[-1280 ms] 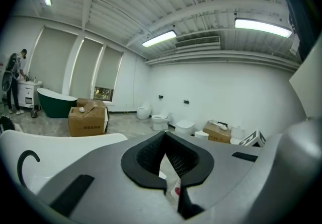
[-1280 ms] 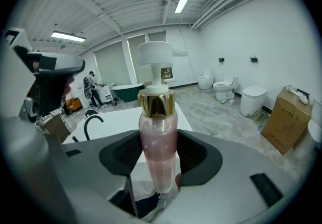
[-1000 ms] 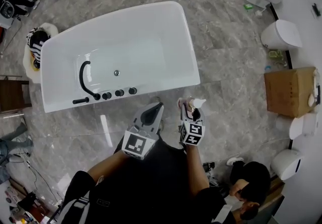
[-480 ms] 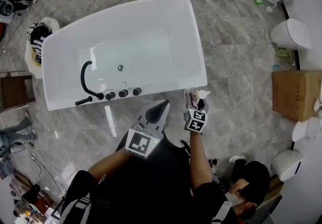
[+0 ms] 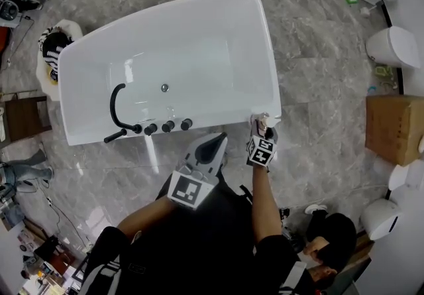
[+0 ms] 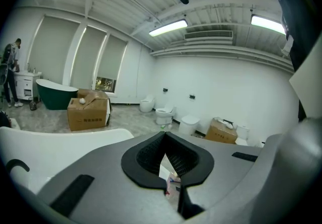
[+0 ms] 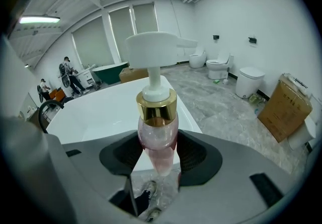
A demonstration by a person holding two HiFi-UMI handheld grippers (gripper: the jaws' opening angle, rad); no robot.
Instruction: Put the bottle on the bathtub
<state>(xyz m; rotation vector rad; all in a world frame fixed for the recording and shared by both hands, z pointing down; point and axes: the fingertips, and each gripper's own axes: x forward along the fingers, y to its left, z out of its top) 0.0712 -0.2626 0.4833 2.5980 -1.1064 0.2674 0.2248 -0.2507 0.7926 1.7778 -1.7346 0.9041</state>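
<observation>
I am clamping pink translucent pump bottle [image 7: 158, 122], gold collar, upright in my right gripper [image 7: 157, 160], at near-right corner rim of white bathtub [image 5: 262, 48]. Carrying looking mostly done; setting down and releasing remaining. My left gripper [image 6: 168, 188] idling closed, empty.

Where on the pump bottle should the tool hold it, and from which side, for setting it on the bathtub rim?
Grip the pump bottle on its pink body just under the gold collar, coming from the side with the bottle upright, as the right tool does now. The round body seats between the pads; the white pump head overhangs on a thin stem.
</observation>
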